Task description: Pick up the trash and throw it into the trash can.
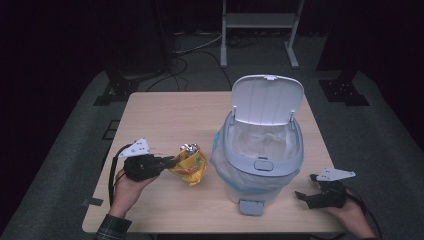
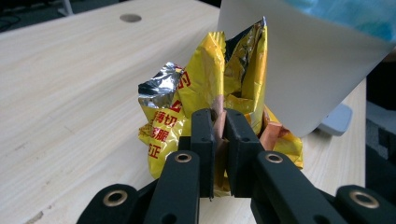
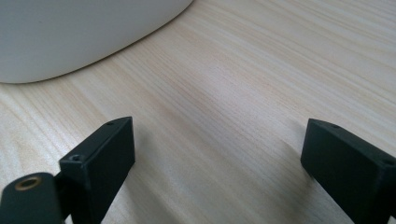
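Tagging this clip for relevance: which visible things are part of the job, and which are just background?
In the job:
left gripper, shut on the yellow snack bag
lined bin, lid up

Idle or background:
right gripper, open and empty
table
metal stand

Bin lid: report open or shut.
Open. The lid stands upright behind the bin, whose liner shows inside.

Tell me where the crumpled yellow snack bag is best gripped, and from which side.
Grip the yellow snack bag on a flattened fold at its left edge, coming in level from the left, as the left tongs do now: the foil is crushed thin there, while the bin crowds its right side.
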Motion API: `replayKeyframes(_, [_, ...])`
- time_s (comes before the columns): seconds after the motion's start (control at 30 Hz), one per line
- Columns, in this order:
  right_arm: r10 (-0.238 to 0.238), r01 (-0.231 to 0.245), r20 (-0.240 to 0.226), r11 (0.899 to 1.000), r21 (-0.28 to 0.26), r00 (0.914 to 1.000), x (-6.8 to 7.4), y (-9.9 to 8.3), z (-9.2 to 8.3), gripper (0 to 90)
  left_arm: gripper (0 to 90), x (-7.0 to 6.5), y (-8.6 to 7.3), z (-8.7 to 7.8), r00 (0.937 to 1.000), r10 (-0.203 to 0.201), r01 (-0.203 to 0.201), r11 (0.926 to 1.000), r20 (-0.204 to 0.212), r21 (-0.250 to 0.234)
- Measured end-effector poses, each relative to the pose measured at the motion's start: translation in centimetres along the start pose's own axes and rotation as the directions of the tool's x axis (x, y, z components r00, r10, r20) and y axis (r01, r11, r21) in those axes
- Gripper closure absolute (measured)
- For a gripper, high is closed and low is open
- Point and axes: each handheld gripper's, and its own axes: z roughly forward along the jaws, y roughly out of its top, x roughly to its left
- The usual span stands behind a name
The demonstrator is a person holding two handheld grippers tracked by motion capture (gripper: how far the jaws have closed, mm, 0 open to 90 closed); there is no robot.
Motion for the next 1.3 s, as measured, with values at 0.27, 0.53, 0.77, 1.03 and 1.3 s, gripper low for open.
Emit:
replayKeyframes(0.27, [0.0, 0.0, 0.0, 1.0, 0.0, 1.0, 0.0, 0.0, 0.0, 8.8, 83.4, 0.2, 1.0, -1.5, 0.9998, 0.002, -0.001, 0.9983, 0.021, -0.057])
replayKeyframes(0.53, [0.0, 0.0, 0.0, 1.0, 0.0, 1.0, 0.0, 0.0, 0.0, 8.8, 83.4, 0.1, 2.4, -2.8, 0.999, 0.009, -0.004, 0.9937, 0.044, -0.112])
replayKeyframes(0.77, [0.0, 0.0, 0.0, 1.0, 0.0, 1.0, 0.0, 0.0, 0.0, 8.8, 83.4, -0.1, 3.9, -3.9, 0.9966, 0.029, -0.016, 0.9867, 0.078, -0.162])
replayKeyframes(1.03, [0.0, 0.0, 0.0, 1.0, 0.0, 1.0, 0.0, 0.0, 0.0, 8.8, 83.4, -0.3, 5.5, -4.6, 0.9926, 0.051, -0.029, 0.9796, 0.11, -0.199])
replayKeyframes(1.3, [0.0, 0.0, 0.0, 1.0, 0.0, 1.0, 0.0, 0.0, 0.0, 8.8, 83.4, -0.3, 6.9, -5.0, 0.9875, 0.075, -0.042, 0.9736, 0.139, -0.224])
